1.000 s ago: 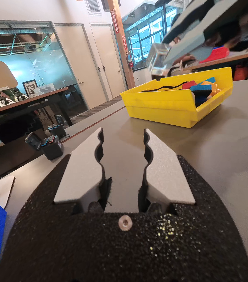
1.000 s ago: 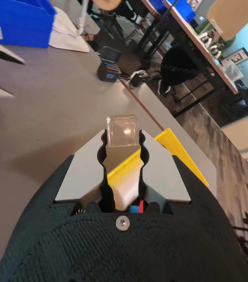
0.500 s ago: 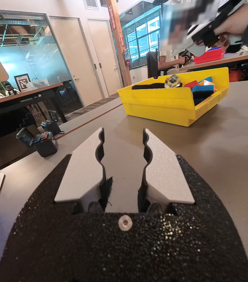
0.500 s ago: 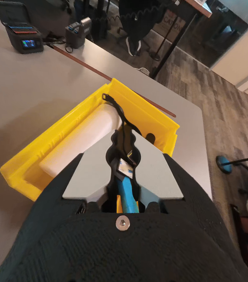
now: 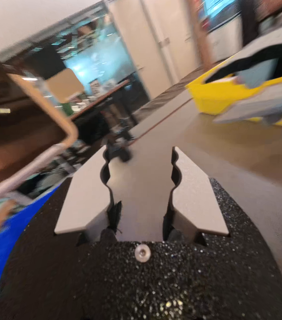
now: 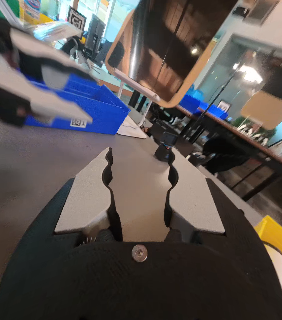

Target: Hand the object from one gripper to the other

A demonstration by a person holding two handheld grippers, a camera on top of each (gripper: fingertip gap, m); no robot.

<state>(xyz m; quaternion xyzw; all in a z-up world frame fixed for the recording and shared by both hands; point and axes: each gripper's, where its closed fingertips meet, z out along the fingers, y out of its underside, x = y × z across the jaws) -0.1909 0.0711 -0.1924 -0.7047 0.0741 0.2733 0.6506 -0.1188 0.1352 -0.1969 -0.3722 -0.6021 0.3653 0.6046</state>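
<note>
My left gripper (image 5: 140,150) is open and empty, low over the grey table (image 5: 206,164); this view is blurred by motion. My right gripper (image 6: 140,152) is also open and empty, with only bare table between its fingers. Each shows in the other's view. The right gripper (image 5: 210,101) is at the far right, in front of the yellow bin (image 5: 200,95), with its fingers apart. The left gripper (image 6: 93,100) is at the upper left, in front of the blue bin (image 6: 102,107), with its fingers apart. No clear cube is in view.
A corner of the yellow bin (image 6: 278,242) is at my right gripper's lower right. A black charger box (image 6: 164,150) stands near the table's far edge. A wood-framed mirror (image 6: 162,52) on a white stand base (image 6: 131,131) stands beside the blue bin.
A second ago my right gripper held a clear cube, which then lay in the yellow bin. The right jaws narrowed, then opened, and swung away from the bin. My left gripper opened wider and turned left.
</note>
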